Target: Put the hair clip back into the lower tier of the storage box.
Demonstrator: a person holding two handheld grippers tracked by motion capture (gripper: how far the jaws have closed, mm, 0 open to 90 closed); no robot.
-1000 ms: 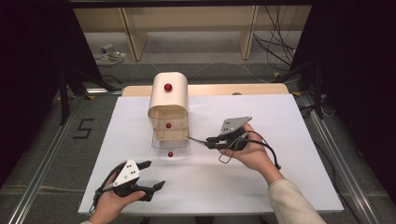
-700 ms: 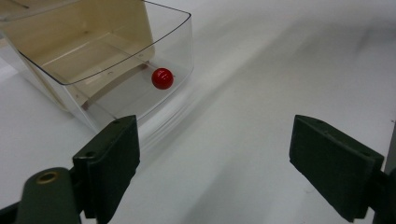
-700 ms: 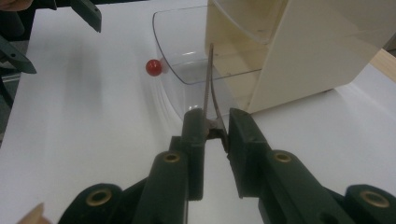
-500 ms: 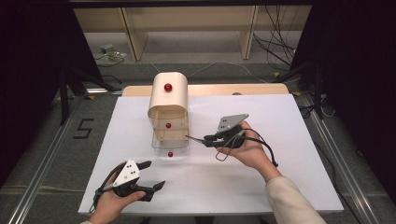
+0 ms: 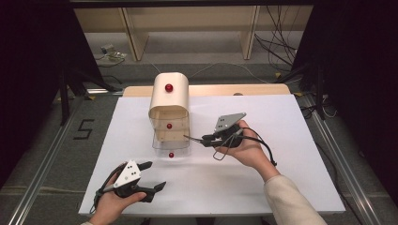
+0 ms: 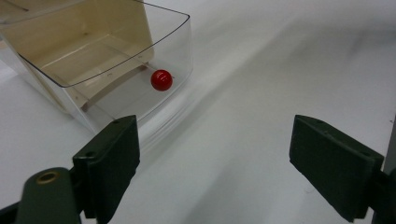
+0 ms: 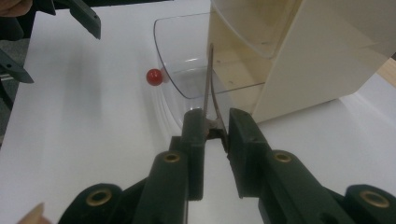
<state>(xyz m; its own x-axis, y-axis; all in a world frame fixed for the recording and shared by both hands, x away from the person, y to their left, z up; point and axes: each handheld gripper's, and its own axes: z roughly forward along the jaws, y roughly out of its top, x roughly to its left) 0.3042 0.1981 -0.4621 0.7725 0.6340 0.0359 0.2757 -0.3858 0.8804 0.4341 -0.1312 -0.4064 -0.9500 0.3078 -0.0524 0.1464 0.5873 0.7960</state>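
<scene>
Fingers (image 7: pixel 194 135) on thin metal tweezers (image 7: pixel 208 84)

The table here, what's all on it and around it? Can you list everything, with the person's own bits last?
Drawer cabinet: one, cream, far middle of the table.
Bottom drawer: one, clear plastic, pulled out towards the person.
Knobs: three, red, one on each drawer front.
Tweezers: one pair, metal, tips reaching over the open drawer.
Table: one, white top.
Shelving: wooden, on the floor beyond.
Cables: black, on the floor, far right.
Left gripper: black, jaws apart, near edge.
Right gripper: black, clamped on the tweezers.
</scene>
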